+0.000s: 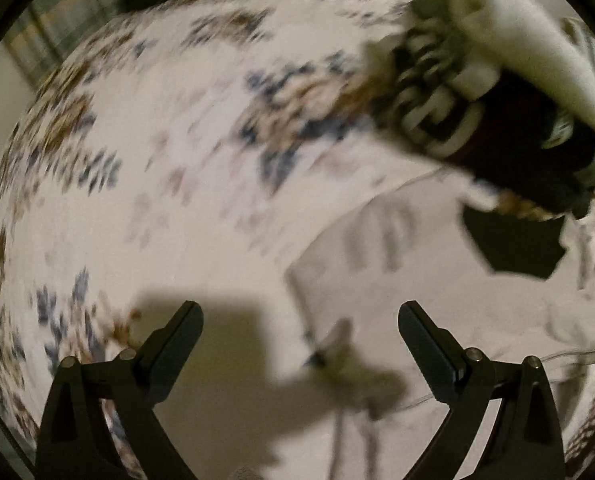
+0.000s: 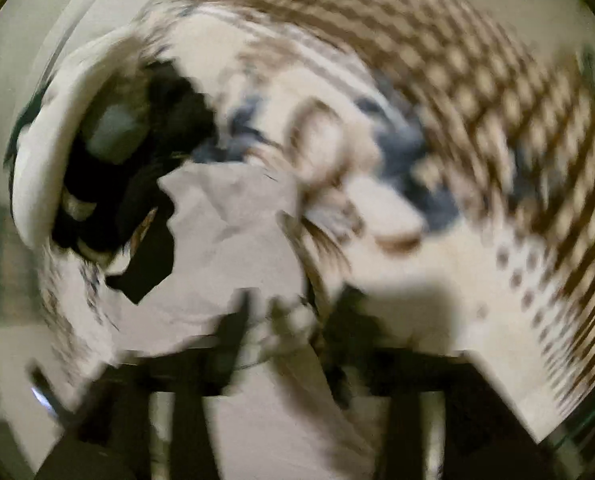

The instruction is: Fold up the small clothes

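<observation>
White cloth on the bed, ready to fold

The white cloth (image 1: 437, 280) lies on the patterned blanket (image 1: 157, 140) beside the clothes pile (image 1: 477, 92). The left gripper (image 1: 300, 344) is wide above it, probably to grab; the right gripper (image 2: 285, 320) is too blurry to tell.

Both fisheye views are dim and warm-toned, with heavy motion blur, worst in the right wrist view. Hard dark shadows fall in the foreground, and the edges curve and vignette to black.

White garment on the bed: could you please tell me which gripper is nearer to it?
Right, apparently. The right gripper has the white garment between its fingers, though blurred; the left gripper hovers open above its edge.
</observation>
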Demonstrator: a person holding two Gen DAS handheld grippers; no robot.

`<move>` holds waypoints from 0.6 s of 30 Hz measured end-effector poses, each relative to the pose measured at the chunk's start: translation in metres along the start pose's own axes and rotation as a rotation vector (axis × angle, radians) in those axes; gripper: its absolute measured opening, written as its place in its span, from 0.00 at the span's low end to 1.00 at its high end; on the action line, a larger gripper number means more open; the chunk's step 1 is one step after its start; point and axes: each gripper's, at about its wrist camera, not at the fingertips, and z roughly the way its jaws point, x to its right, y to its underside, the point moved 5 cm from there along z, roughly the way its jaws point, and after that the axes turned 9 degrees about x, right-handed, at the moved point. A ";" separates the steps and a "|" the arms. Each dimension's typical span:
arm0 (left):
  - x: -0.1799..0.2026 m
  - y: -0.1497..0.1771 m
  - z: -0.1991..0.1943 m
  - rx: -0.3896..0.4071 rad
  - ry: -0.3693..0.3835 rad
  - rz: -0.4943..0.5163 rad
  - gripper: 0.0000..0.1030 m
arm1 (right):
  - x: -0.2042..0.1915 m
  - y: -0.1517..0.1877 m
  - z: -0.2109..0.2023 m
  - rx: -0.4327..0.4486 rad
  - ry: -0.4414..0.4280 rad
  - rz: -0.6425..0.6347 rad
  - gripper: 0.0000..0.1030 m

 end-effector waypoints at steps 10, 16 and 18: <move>0.070 -0.042 0.078 -0.104 0.068 0.216 0.97 | -0.118 -0.054 0.086 -0.035 0.121 -0.432 0.63; 0.077 -0.051 0.100 -0.116 0.103 0.221 0.41 | -0.133 -0.061 0.140 -0.140 0.211 -0.564 0.50; 0.080 -0.052 0.099 -0.110 0.137 0.225 0.13 | -0.135 -0.061 0.144 -0.145 0.223 -0.586 0.19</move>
